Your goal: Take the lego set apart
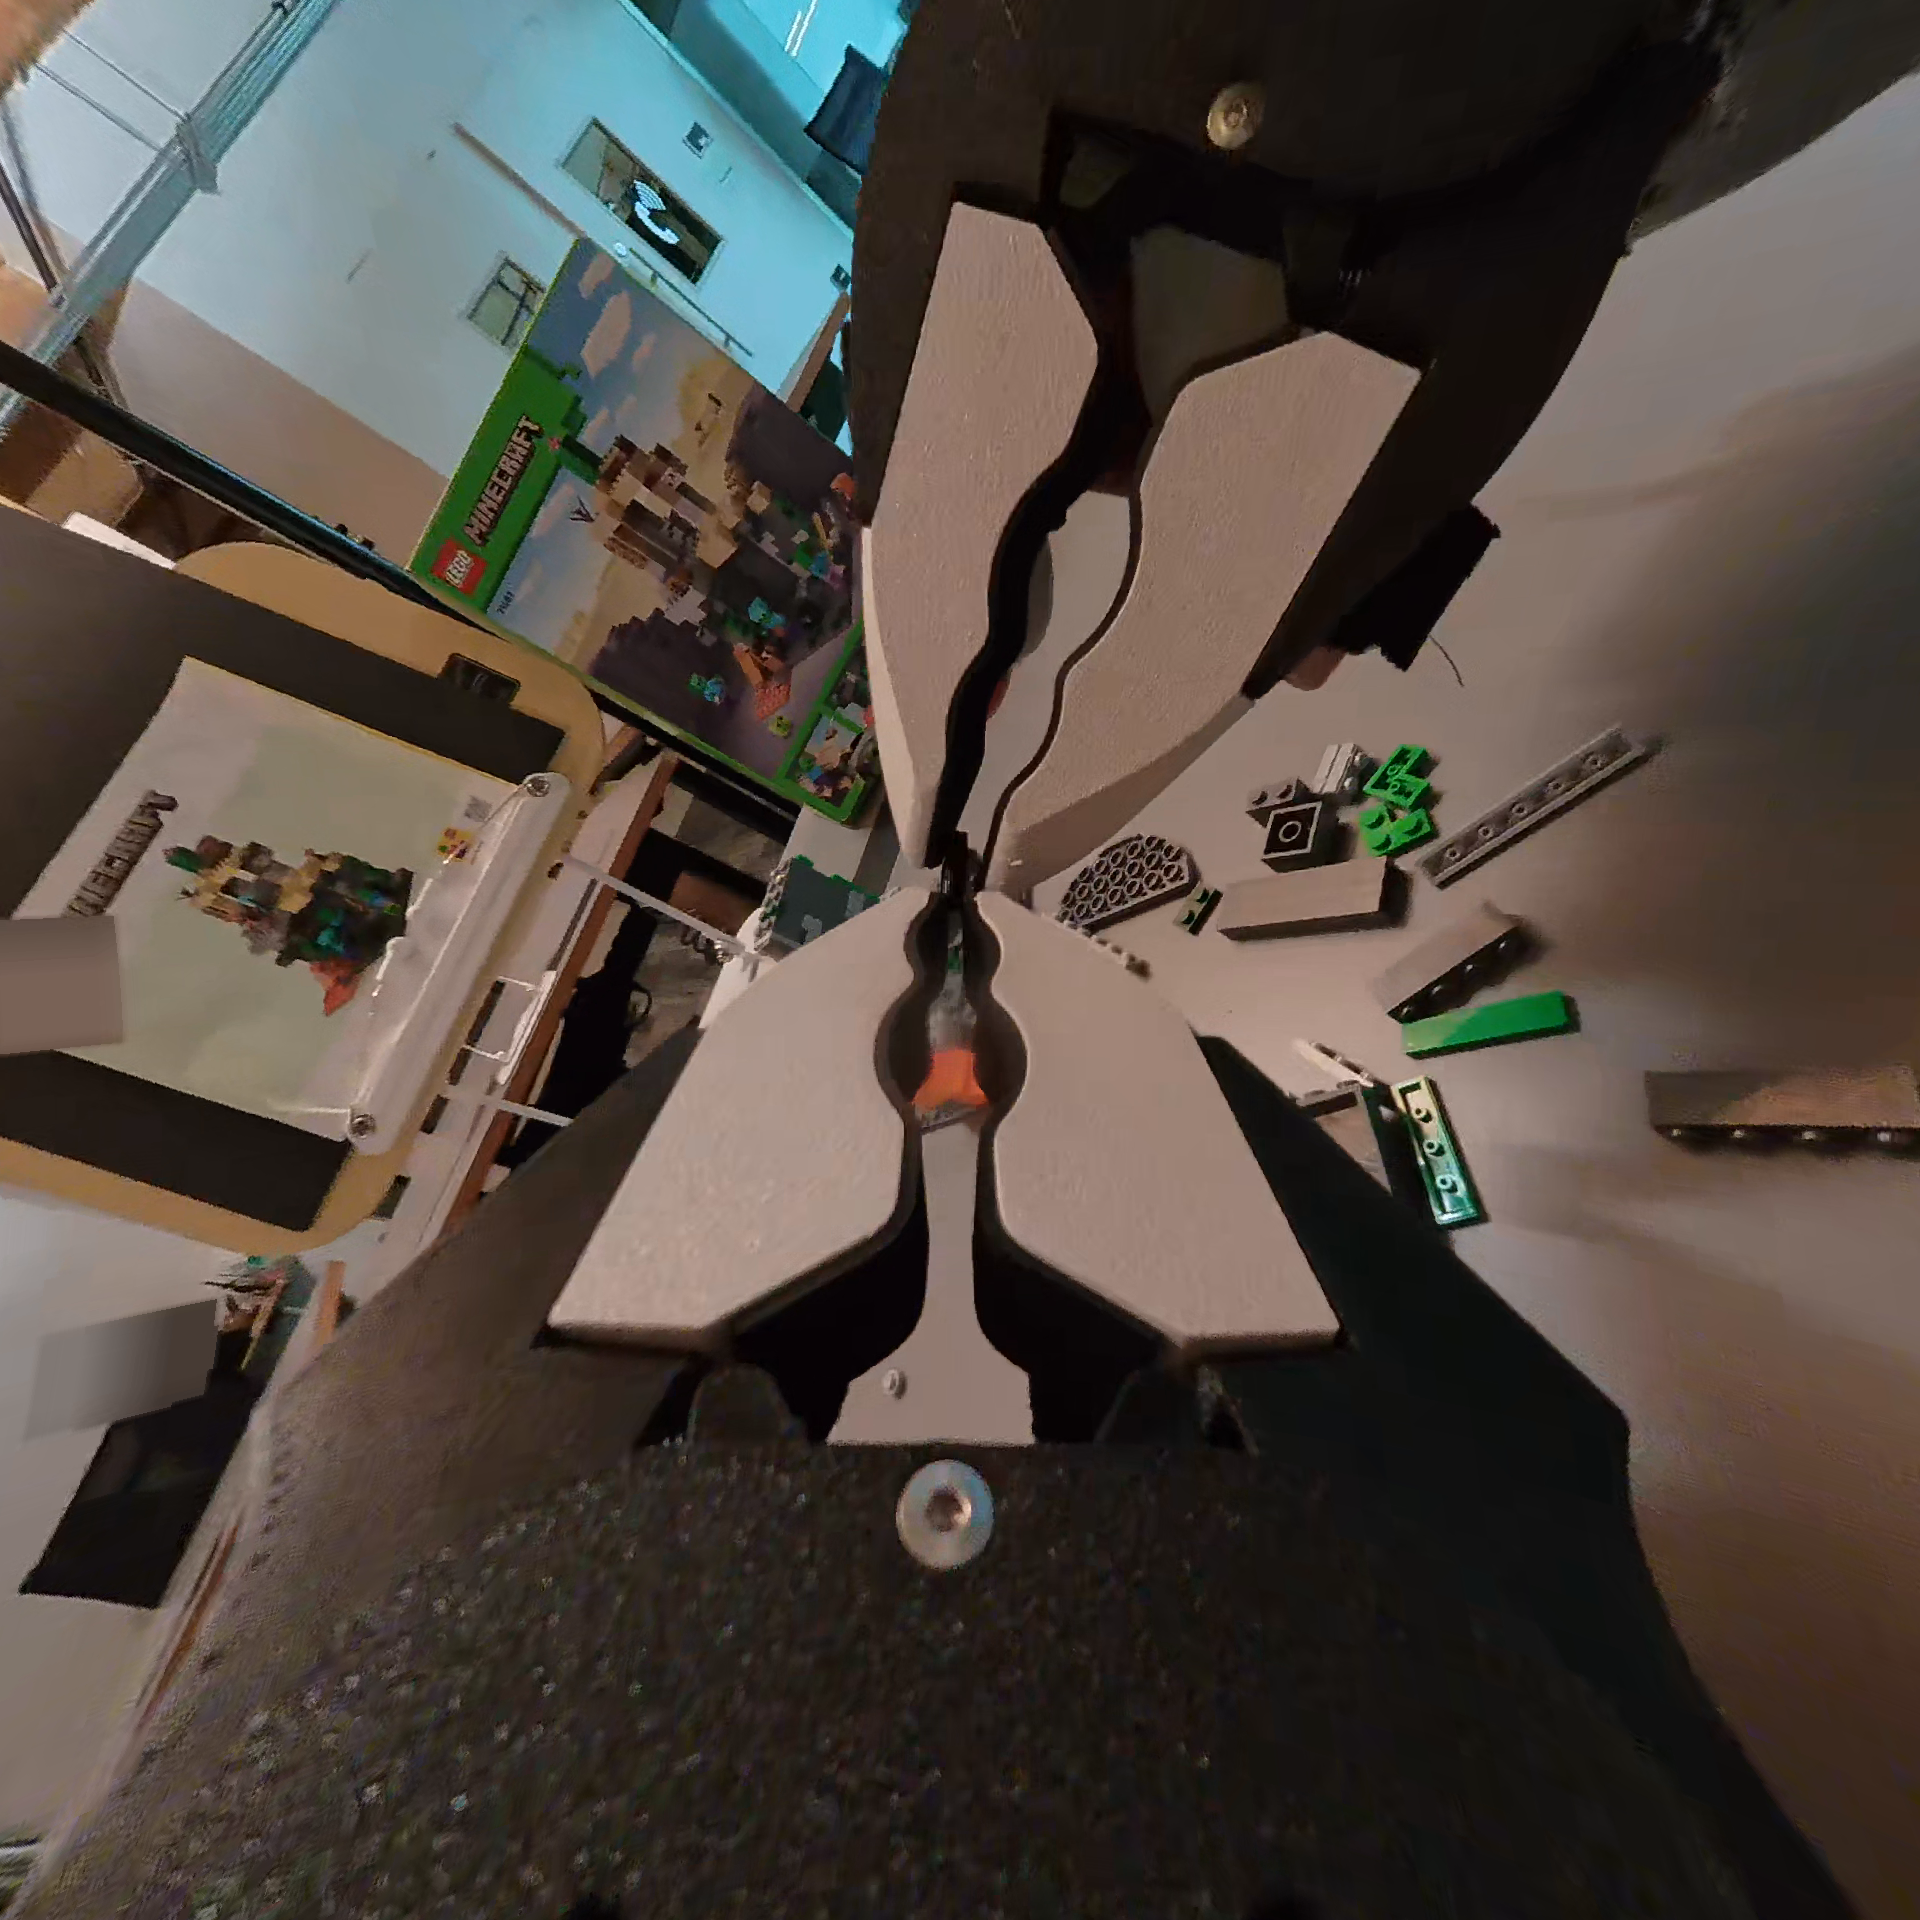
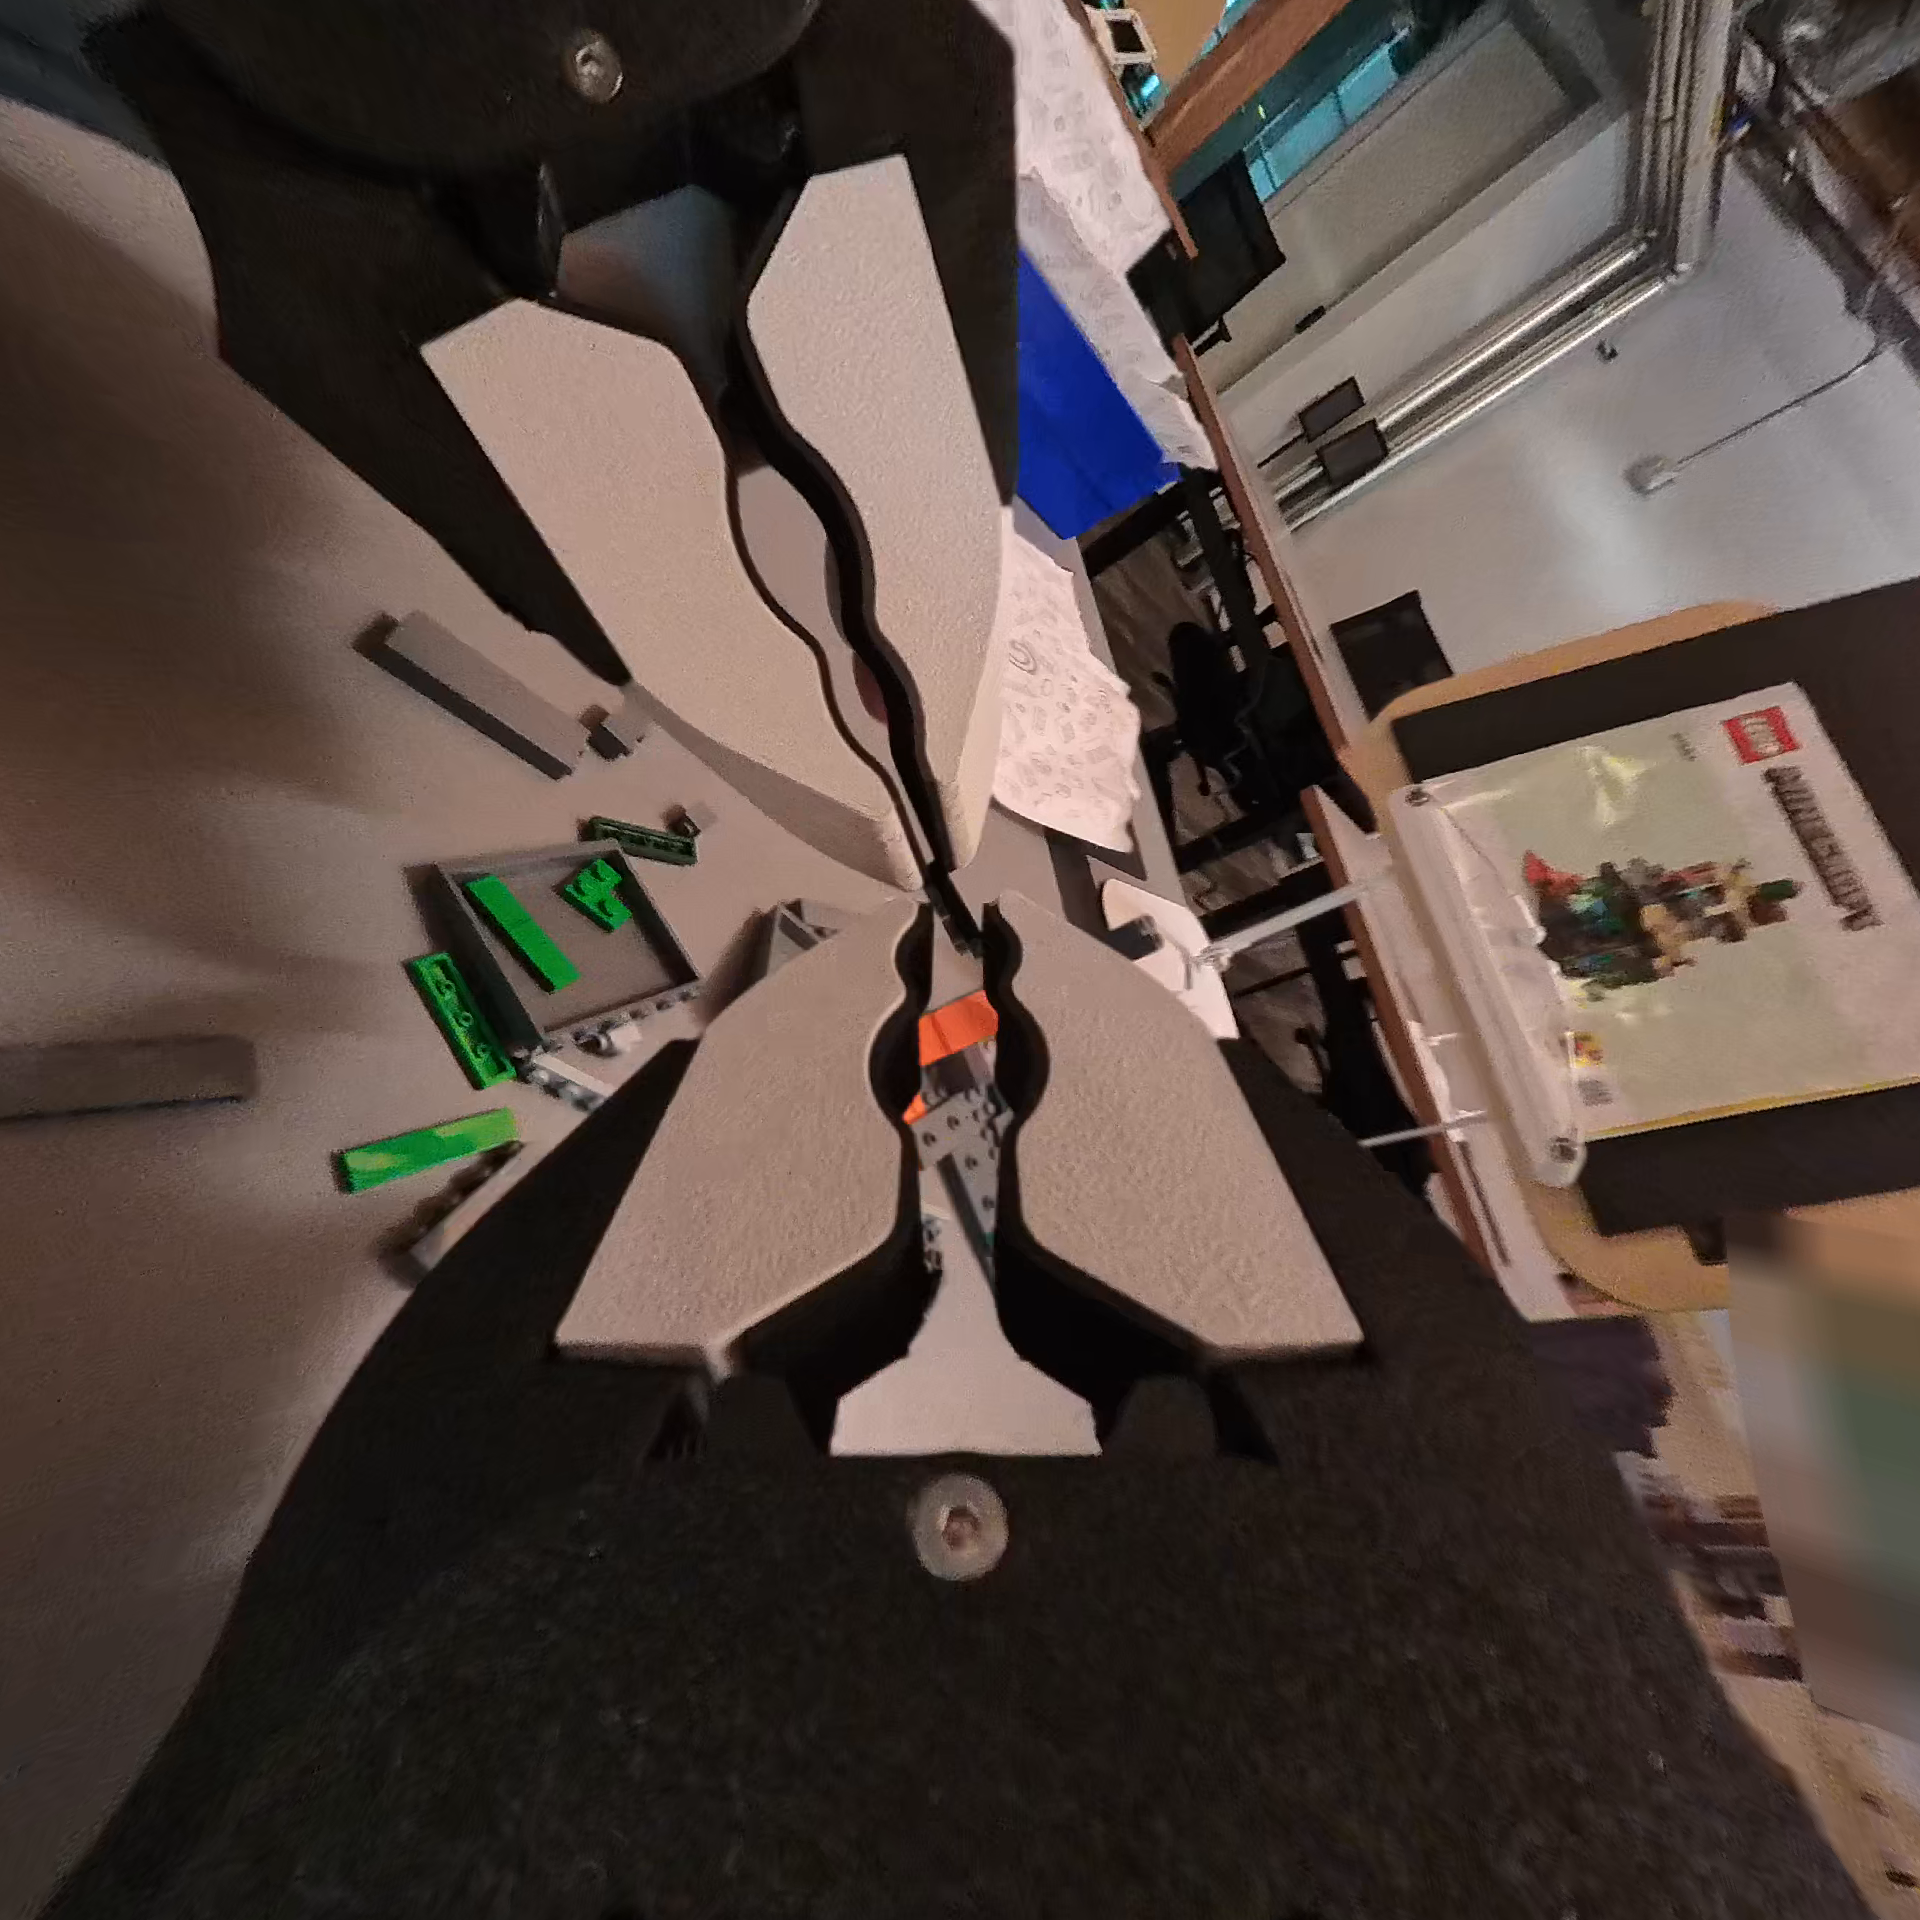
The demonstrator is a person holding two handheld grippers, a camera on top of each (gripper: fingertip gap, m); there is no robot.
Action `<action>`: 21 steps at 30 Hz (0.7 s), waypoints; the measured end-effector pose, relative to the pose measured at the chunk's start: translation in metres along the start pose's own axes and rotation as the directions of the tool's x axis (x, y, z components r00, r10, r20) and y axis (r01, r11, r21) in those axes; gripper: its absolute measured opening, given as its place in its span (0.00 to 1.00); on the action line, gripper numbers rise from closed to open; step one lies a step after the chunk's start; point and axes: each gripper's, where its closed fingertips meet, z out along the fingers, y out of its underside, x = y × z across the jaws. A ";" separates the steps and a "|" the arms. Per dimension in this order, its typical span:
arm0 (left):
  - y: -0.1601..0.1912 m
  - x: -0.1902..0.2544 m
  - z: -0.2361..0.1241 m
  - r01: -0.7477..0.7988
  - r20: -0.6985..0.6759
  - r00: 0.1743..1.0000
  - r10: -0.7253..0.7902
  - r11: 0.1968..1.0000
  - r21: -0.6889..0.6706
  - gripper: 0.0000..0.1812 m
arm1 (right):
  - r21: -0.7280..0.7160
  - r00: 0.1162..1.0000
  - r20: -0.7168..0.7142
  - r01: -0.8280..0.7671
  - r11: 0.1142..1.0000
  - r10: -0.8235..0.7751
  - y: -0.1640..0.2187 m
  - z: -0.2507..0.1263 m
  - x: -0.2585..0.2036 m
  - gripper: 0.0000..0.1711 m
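Between my left gripper (image 1: 951, 914) fingers I can make out only an orange-and-grey scrap of the lego piece (image 1: 951, 1081) — the pale pads cover the rest. My right gripper (image 2: 961, 925) hides its share too: an orange tile and a studded grey strip (image 2: 961, 1143) show in the gap, nothing more. Where the two tips meet, something thin and dark is pinched, too small for me to tell. In the left wrist view a long grey brick (image 1: 1787, 1112) is cut off by the right edge. In the right wrist view a grey bar (image 2: 125, 1075) runs off the left edge, smeared by blur — and the lower right corner is all mosaic.
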 end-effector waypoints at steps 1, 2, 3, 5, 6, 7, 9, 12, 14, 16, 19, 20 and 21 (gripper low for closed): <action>0.000 -0.001 0.000 -0.004 0.007 1.000 0.004 1.000 -0.002 0.02 | -0.003 1.000 -0.011 0.019 1.000 -0.019 0.000 0.000 0.001 0.04; 0.000 -0.002 0.000 -0.007 0.018 1.000 0.007 1.000 0.001 0.02 | -0.003 0.999 -0.024 0.034 0.999 -0.034 0.000 0.000 0.002 0.04; 0.000 -0.004 0.000 -0.013 0.030 0.999 0.013 1.000 0.002 0.02 | -0.004 0.998 -0.033 0.046 0.999 -0.047 -0.001 0.000 0.003 0.03; 0.000 -0.007 -0.001 -0.033 0.056 0.998 0.033 0.999 -0.004 0.02 | -0.011 0.997 -0.044 0.070 0.997 -0.071 -0.001 0.000 0.003 0.03; 0.000 -0.008 -0.001 -0.042 0.067 0.997 0.043 0.999 -0.006 0.01 | -0.012 0.996 -0.048 0.078 0.997 -0.078 -0.001 0.001 0.003 0.03; 0.000 -0.008 -0.001 -0.052 0.072 0.996 0.052 0.999 -0.010 0.01 | -0.014 0.995 -0.052 0.084 0.996 -0.085 -0.001 0.001 0.003 0.03; 0.001 -0.009 0.000 -0.073 0.086 0.993 0.074 0.997 -0.019 0.01 | -0.019 0.994 -0.058 0.094 0.995 -0.095 0.000 0.001 0.004 0.02; 0.001 -0.010 0.000 -0.071 0.095 0.993 0.072 0.997 -0.019 0.01 | -0.016 0.994 -0.061 0.090 0.996 -0.091 0.000 0.001 0.004 0.03; 0.002 -0.009 0.001 -0.045 0.083 0.995 0.047 0.999 -0.020 0.01 | -0.013 0.997 -0.052 0.056 0.998 -0.057 0.001 0.002 0.004 0.03; 0.004 -0.008 0.001 0.027 0.048 0.998 -0.026 0.999 -0.018 0.01 | 0.008 0.999 -0.033 -0.035 0.999 0.035 0.002 0.003 0.003 0.03; 0.004 -0.010 0.001 0.205 0.004 0.979 -0.205 0.979 -0.001 0.01 | 0.025 0.993 -0.031 -0.113 0.993 0.114 0.004 0.003 0.006 0.04; 0.004 -0.012 0.000 0.261 -0.004 0.965 -0.261 0.965 0.011 0.01 | 0.029 0.990 -0.034 -0.134 0.991 0.135 0.005 0.003 0.008 0.04; 0.002 -0.013 -0.001 0.315 -0.027 0.949 -0.314 0.949 0.022 0.01 | 0.031 0.988 -0.036 -0.150 0.988 0.151 0.005 0.003 0.009 0.04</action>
